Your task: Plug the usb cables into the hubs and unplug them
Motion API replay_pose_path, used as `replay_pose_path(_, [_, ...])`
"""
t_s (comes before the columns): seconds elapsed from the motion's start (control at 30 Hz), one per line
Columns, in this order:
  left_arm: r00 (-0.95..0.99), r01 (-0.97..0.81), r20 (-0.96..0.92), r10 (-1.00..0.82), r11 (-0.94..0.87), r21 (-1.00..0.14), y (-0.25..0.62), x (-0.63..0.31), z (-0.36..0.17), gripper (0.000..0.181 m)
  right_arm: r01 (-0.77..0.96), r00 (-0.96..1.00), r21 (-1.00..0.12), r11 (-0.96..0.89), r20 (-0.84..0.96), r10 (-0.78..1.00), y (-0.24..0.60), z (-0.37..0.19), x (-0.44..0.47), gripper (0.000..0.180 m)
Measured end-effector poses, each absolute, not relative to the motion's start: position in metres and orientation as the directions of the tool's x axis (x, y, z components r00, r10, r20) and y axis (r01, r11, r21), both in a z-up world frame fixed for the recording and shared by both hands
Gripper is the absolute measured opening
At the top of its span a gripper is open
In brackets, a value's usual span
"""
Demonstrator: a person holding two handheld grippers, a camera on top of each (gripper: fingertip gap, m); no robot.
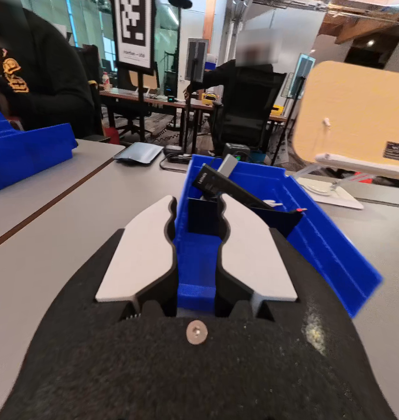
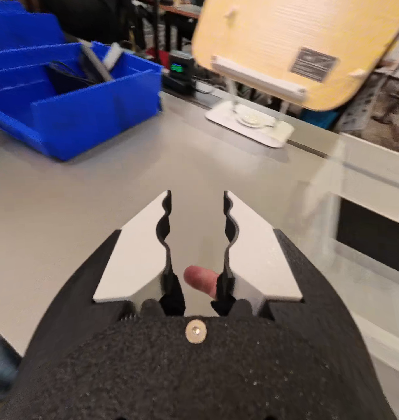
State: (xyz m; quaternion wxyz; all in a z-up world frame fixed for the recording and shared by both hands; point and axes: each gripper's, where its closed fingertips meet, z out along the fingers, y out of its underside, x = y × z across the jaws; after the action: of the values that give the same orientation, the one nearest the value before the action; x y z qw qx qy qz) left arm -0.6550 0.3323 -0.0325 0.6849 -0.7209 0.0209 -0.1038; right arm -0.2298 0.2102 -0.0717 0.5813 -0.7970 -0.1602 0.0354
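Left claw point(image 1: 197, 204): released, nothing between its fingers, held low over the near end of the blue bin point(image 1: 325, 241) at frame centre, tips reaching to the dark divider point(image 1: 202, 216) inside it. Beyond that divider, a black hub point(image 1: 221, 184) leans tilted against the bin's far part, with a grey hub point(image 1: 227, 164) propped behind it; cables are not clearly distinguishable in the left wrist view.

Right claw point(image 2: 197, 197): released, empty, poised above bare grey bench point(image 2: 103, 204) in lower centre of frame. A fingertip point(image 2: 200, 278) shows under the gap near the finger roots. The bin sits well apart at upper left of the right wrist view, blurred.

Surroundings: second blue bin point(image 1: 30, 150) at left; tan board on a white stand point(image 2: 250, 122) at upper right; dark pouch point(image 1: 138, 152) at bench's far edge.
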Motion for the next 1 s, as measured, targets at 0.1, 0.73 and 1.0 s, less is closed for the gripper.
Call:
replay_pose_path(0.1, [0.968, 0.033, 0.059, -0.242, -0.111, -0.993, 0.313, -0.619, -0.039, 0.033, 0.133, 0.981, -0.965, -0.228, 0.095, 0.171, 0.176, -0.077, -0.141, 0.044])
replay_pose_path(0.73, [0.922, -0.045, 0.057, -0.383, -0.251, -0.967, 0.263, -0.540, -0.096, 0.026, -0.119, 0.992, -0.954, -0.275, -0.100, -0.083, 0.147, -0.113, -0.029, 0.034])
replay_pose_path(1.0, [0.929, -0.076, 0.033, -0.369, -0.276, -0.958, 0.266, -0.542, -0.103, 0.023, -0.132, 0.991, -0.949, -0.286, -0.117, -0.067, 0.147, -0.117, -0.030, 0.034])
